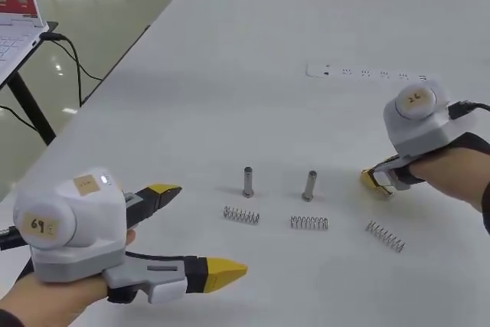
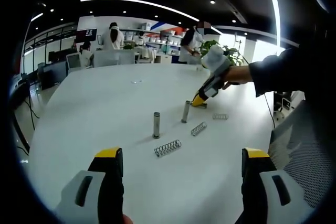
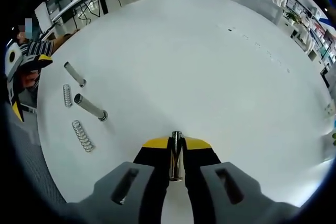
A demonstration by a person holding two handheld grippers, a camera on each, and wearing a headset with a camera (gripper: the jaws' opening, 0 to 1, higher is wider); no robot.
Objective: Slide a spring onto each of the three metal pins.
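1. One pin [image 1: 248,181] and a second pin [image 1: 309,186] stand upright near your edge of the bench [image 1: 230,67].
2. A spring [image 1: 241,215] lies just before the first, another spring [image 1: 309,223] before the second, a third spring [image 1: 385,236] nearer the right edge.
3. Your right gripper [image 1: 377,181] clamps the third pin [image 3: 176,156], apparently low over the bench; your left gripper [image 1: 199,229] gapes wide, empty.
4. Release that pin tilted and it may topple and roll.

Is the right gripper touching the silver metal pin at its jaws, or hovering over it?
Touching. The right gripper view shows the right gripper with both yellow-tipped jaws pressed against the silver metal pin between them, no gap.
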